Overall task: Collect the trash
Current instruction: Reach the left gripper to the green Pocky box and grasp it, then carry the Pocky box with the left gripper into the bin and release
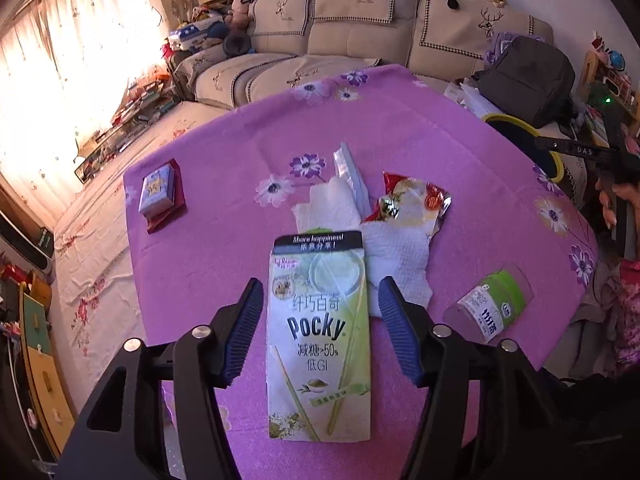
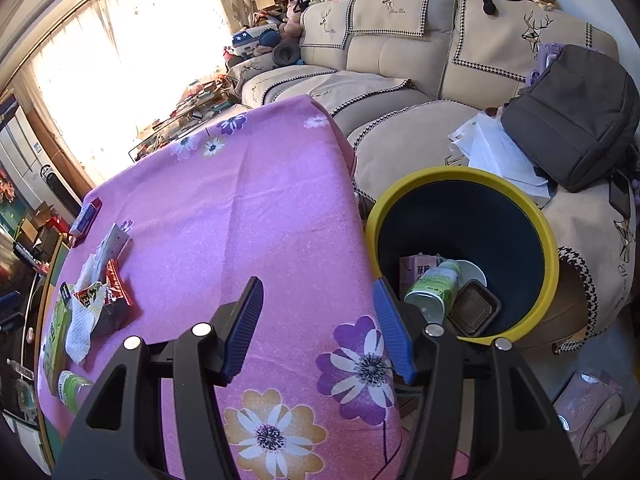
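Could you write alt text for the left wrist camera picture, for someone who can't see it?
The left claw straddles a green Pocky box on a pink flowered tablecloth, its pads not touching it. Beyond lie paper towels, a torn snack wrapper and a small bottle.

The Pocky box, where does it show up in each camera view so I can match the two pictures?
Left wrist view: the Pocky box lies at lower centre on the pink tablecloth, between the left gripper's jaws.
Right wrist view: the same box sits at the far left edge, seen edge-on, partly under the white paper towel.
Shared landmark: the yellow-rimmed bin, at the right edge of the left view.
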`<state>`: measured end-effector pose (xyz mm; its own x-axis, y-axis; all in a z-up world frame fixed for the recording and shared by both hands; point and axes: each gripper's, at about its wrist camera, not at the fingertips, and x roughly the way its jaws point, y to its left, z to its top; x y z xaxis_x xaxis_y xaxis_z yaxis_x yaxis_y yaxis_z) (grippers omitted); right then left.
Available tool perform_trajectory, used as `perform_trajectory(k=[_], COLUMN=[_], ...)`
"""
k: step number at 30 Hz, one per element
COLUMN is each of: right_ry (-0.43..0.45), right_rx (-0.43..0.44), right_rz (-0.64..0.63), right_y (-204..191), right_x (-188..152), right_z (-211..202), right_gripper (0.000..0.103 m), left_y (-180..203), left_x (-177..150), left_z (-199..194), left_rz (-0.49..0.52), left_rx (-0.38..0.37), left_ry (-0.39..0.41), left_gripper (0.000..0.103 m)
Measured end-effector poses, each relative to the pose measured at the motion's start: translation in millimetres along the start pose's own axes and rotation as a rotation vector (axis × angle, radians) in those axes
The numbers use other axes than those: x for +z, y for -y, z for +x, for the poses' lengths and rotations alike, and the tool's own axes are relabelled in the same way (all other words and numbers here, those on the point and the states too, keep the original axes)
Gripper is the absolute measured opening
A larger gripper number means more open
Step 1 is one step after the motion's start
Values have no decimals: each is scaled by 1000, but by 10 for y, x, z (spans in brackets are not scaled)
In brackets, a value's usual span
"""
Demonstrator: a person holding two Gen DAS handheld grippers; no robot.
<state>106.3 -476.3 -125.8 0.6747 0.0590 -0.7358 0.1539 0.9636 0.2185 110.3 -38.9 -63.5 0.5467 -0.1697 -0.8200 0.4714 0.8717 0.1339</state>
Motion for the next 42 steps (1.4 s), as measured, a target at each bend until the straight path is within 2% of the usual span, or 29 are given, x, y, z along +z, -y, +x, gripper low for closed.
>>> perform_trajectory(k=[3, 6, 10, 15, 16, 17, 19, 21, 24, 33, 38, 42], right_ry=[0, -3, -9, -14, -15, -17, -19, -21, -23, -25, 3, 21], right_rx=[2, 10, 22, 18, 18, 19, 18, 19, 20, 40, 21, -23], right_rz=[-1, -10, -24, -19, -18, -18, -19, -18, -16, -23, -8, 32], right_y=[-8, -42, -106, -93, -92, -91, -91, -85, -74, -102, 51, 367], right_x=[5, 2, -9, -16, -17, -19, -21, -27, -31, -38, -55, -114], right_z=[6, 25, 39, 54, 60, 67, 77, 80, 80, 103, -41, -205], right_gripper=[55, 55, 55, 55, 55, 55, 55, 55, 55, 55, 55, 55], left_y=[115, 178, 68, -34, -47, -67, -133, -172, -199, -188, 105, 605], left_x=[-176, -278, -301, -342, -354, -356, -358, -359, -341, -35, 436, 935], left_z=[144, 305, 505, 743, 789, 821, 876, 871, 740, 21, -146, -37], left_rz=[24, 33, 5, -7, -12, -20, -50, -62, -53, -62, 7, 112], left_rx=[0, 9, 37, 31, 28, 21, 7, -4, 35, 83, 39, -44], left_ry=[-61, -118, -166, -219, -228, -235, -245, -237, -196, -58, 8, 22], left_gripper=[68, 79, 92, 92, 89, 81, 78, 76, 75, 75, 76, 76])
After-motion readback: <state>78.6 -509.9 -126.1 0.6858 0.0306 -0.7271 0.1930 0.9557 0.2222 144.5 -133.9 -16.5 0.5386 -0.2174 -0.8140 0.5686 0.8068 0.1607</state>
